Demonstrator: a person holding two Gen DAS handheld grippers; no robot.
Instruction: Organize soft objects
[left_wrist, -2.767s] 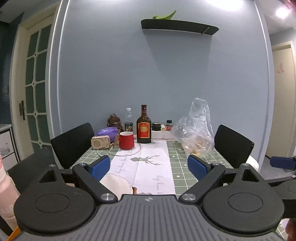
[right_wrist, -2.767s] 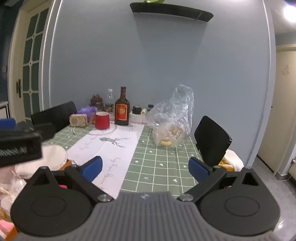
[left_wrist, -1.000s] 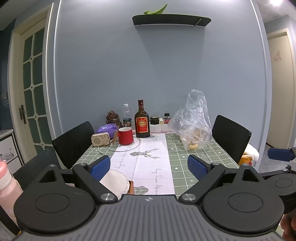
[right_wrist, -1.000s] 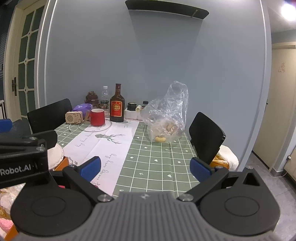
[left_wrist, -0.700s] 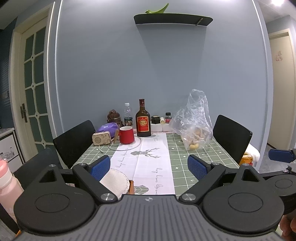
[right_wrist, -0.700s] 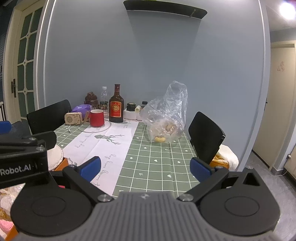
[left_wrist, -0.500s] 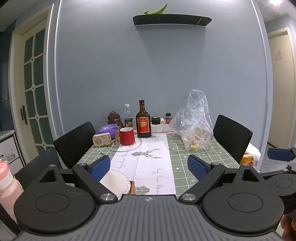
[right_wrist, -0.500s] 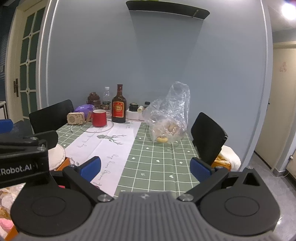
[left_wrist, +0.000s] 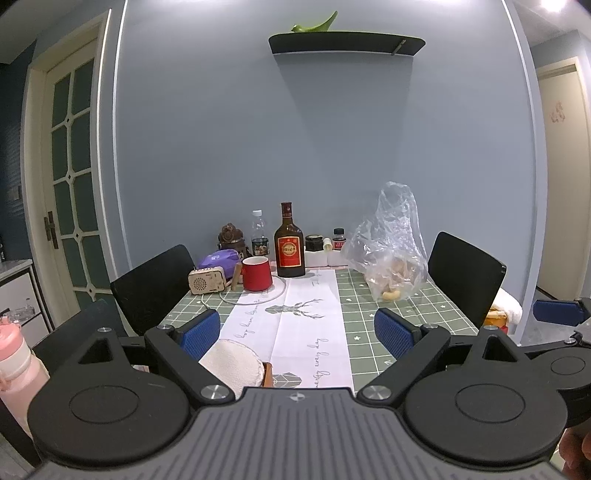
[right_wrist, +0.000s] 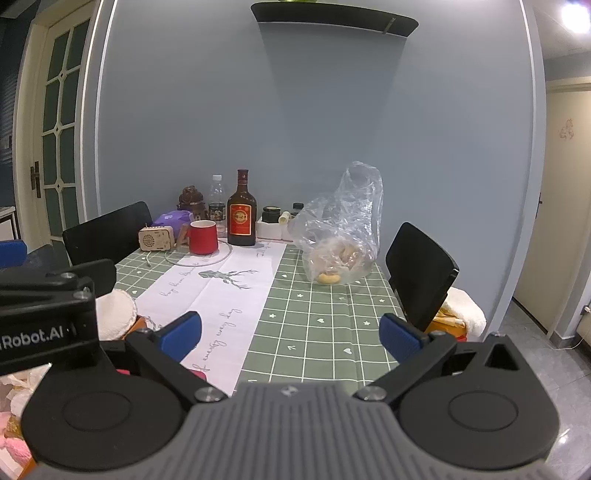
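A round cream soft pad (left_wrist: 232, 363) lies at the table's near edge, on a wooden box; it also shows in the right wrist view (right_wrist: 114, 314). More soft pink and white things (right_wrist: 11, 421) lie low at the left, mostly hidden. My left gripper (left_wrist: 297, 332) is open and empty, held above the near edge, just right of the pad. My right gripper (right_wrist: 291, 334) is open and empty, to the right of the left one, over the green cloth. A clear plastic bag (left_wrist: 391, 254) with beige items stands at the right.
A green checked table (left_wrist: 406, 325) with a white runner (left_wrist: 299, 325). At the far end stand a red mug (left_wrist: 256, 273), a brown bottle (left_wrist: 290, 243), a small radio (left_wrist: 207, 280), a purple pouch and jars. Black chairs stand on both sides (left_wrist: 465, 273). A pink bottle (left_wrist: 14, 365) is at left.
Both grippers have drifted slightly, rising and tilting a little since the earliest frames. Both stay open and empty. Nothing on the table has moved.
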